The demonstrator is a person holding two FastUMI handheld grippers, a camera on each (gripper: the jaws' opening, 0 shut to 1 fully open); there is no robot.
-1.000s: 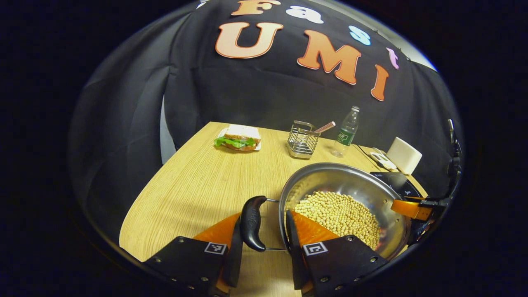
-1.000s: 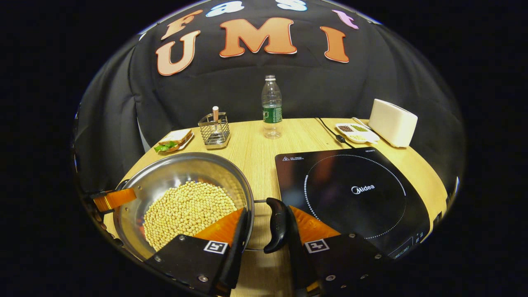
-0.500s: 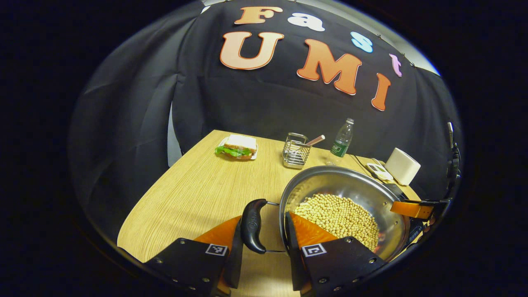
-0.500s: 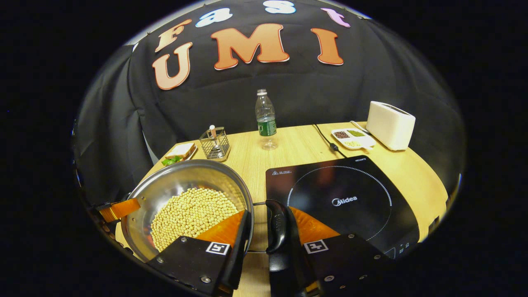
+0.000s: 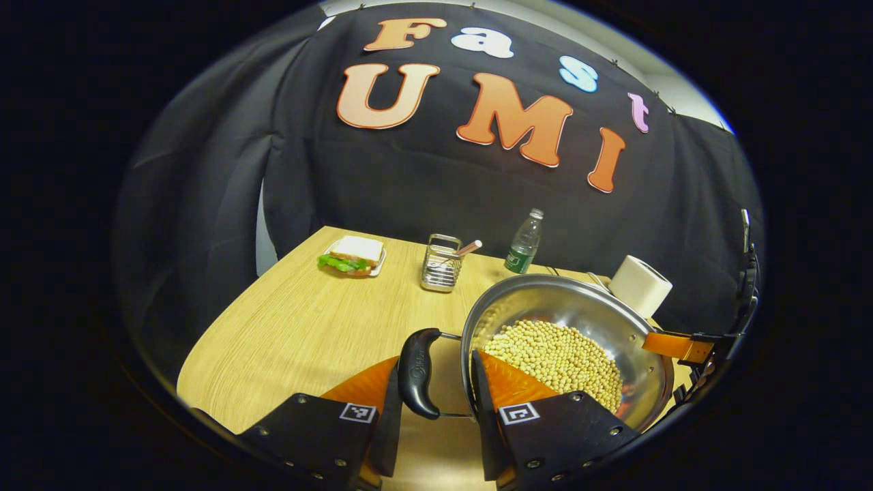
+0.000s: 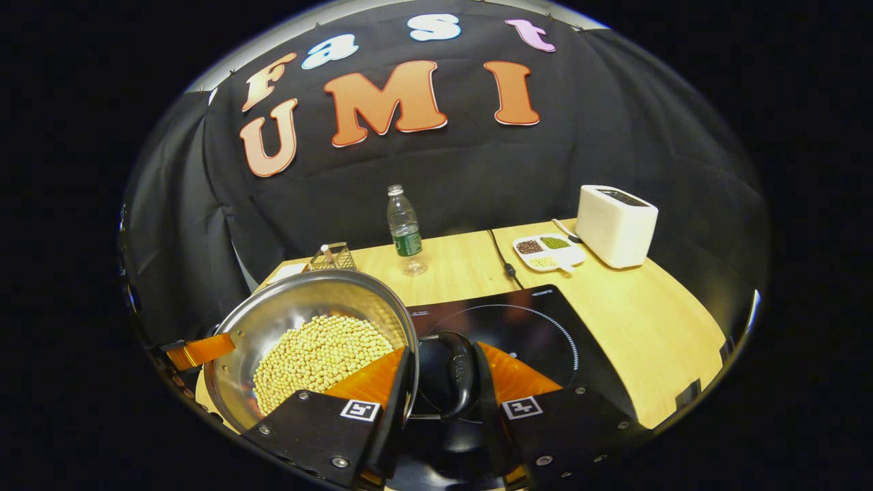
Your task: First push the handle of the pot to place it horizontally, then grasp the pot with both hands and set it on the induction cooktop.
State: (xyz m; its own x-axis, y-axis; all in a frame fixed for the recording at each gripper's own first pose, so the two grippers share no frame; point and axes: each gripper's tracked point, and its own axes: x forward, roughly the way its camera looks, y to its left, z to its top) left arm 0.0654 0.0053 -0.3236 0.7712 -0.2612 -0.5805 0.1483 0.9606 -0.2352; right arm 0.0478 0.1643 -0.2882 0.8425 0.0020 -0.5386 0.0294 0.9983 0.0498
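Note:
A steel pot (image 5: 545, 290) filled with soybeans (image 5: 556, 354) hangs between both grippers, above the wooden table (image 5: 307, 327). My left gripper (image 5: 435, 368) is shut on the pot: one finger presses its black handle (image 5: 417, 372), the other sits inside the rim. My right gripper (image 6: 442, 354) holds the opposite black handle (image 6: 460, 374) the same way, with its other finger inside the pot (image 6: 307, 283). That handle hovers over the left edge of the black induction cooktop (image 6: 532, 327). The right gripper's finger (image 5: 675, 344) shows at the pot's far side.
At the back of the table stand a sandwich on a plate (image 5: 351, 254), a wire holder (image 5: 440, 262), a water bottle (image 6: 404, 228), a white toaster (image 6: 614, 225) and a divided dish of beans (image 6: 545, 251). A black cable (image 6: 501, 256) runs to the cooktop.
Both grippers have carried the pot up and to the right. Its right handle now hangs over the cooktop's left edge, and the objects at the back look farther away.

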